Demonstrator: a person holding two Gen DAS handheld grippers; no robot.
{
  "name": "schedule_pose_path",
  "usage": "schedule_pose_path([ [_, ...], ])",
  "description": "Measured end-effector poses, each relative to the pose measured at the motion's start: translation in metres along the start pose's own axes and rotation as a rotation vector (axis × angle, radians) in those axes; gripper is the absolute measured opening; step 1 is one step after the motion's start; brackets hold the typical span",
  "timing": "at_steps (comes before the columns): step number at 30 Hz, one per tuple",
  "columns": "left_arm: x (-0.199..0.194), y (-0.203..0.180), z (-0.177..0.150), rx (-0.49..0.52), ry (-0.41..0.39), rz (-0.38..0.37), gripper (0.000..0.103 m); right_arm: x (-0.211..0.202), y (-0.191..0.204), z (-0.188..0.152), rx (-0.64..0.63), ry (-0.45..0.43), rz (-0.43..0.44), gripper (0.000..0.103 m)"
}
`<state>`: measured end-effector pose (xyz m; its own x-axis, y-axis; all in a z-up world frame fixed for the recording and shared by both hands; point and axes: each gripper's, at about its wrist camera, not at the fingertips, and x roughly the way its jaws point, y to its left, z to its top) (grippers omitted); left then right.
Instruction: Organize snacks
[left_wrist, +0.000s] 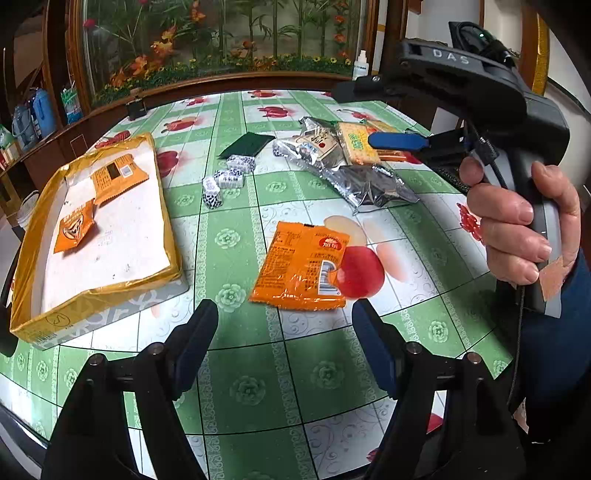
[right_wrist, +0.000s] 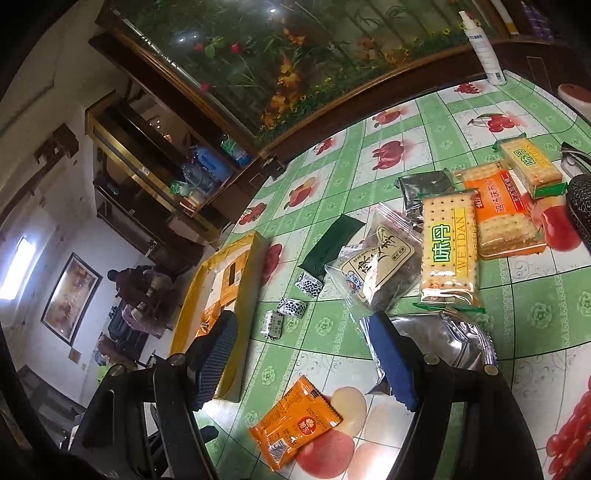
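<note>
A shallow yellow-wrapped cardboard tray (left_wrist: 162, 206) is set at the table's left, apparently as the collecting place: two small orange snack packets (left_wrist: 75, 230) already lie in it. A third flat orange foil packet (left_wrist: 301, 267) lies loose on the green fruit-patterned tablecloth (left_wrist: 258, 387), just beyond the left gripper (left_wrist: 284, 354), whose jaws are spread wide and empty, seemingly readied for it. The right gripper (right_wrist: 306, 358) is likewise held wide, empty, above the table.

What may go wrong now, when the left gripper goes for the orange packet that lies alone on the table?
1. The orange packet lies flat on the smooth tablecloth; the open left gripper may push it away instead of pinching it.
2. The right gripper hangs open just above the cracker packs and the silver bag; both hands could collide on the way to the yellow tray.
</note>
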<state>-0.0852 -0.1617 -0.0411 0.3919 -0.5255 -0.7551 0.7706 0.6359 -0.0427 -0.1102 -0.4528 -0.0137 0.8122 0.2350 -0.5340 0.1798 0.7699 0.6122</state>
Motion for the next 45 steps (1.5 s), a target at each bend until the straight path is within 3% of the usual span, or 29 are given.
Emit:
schedule_pose_path([
  [12, 0.010, 0.008, 0.000, -0.025, 0.002, -0.035, 0.075, -0.013, -0.002, 0.003, 0.019, -0.043, -0.001, 0.076],
  [21, 0.046, -0.012, 0.021, 0.041, 0.070, -0.033, 0.075, -0.016, -0.004, 0.005, 0.031, -0.054, -0.004, 0.076],
  [25, 0.066, -0.020, 0.035, 0.067, 0.120, 0.022, 0.080, -0.020, -0.008, 0.008, 0.030, -0.076, -0.093, 0.076],
  [28, 0.070, -0.023, 0.037, 0.076, 0.112, -0.001, 0.080, -0.019, -0.017, 0.010, 0.052, -0.063, -0.139, 0.076],
  [29, 0.069, -0.023, 0.037, 0.073, 0.106, -0.003, 0.075, -0.018, -0.022, 0.011, 0.070, -0.056, -0.163, 0.076],
  [30, 0.066, -0.023, 0.036, 0.072, 0.096, -0.009, 0.062, -0.018, -0.026, 0.011, 0.083, -0.049, -0.180, 0.076],
  [31, 0.065, -0.021, 0.036, 0.071, 0.089, -0.007, 0.058, -0.017, -0.030, 0.011, 0.093, -0.041, -0.202, 0.076],
  [33, 0.061, -0.016, 0.034, 0.047, 0.080, -0.015, 0.055, -0.013, -0.042, 0.011, 0.126, -0.020, -0.276, 0.076],
  [37, 0.054, -0.010, 0.031, 0.020, 0.072, -0.037, 0.054, 0.002, -0.063, 0.008, 0.206, 0.065, -0.328, 0.076],
  [42, 0.034, 0.000, 0.028, -0.007, 0.021, -0.044, 0.054, 0.016, -0.056, -0.003, 0.193, 0.133, -0.267, 0.076],
  [45, 0.020, 0.010, 0.027, -0.026, -0.007, -0.038, 0.054, 0.030, -0.045, -0.011, 0.174, 0.225, -0.103, 0.076],
])
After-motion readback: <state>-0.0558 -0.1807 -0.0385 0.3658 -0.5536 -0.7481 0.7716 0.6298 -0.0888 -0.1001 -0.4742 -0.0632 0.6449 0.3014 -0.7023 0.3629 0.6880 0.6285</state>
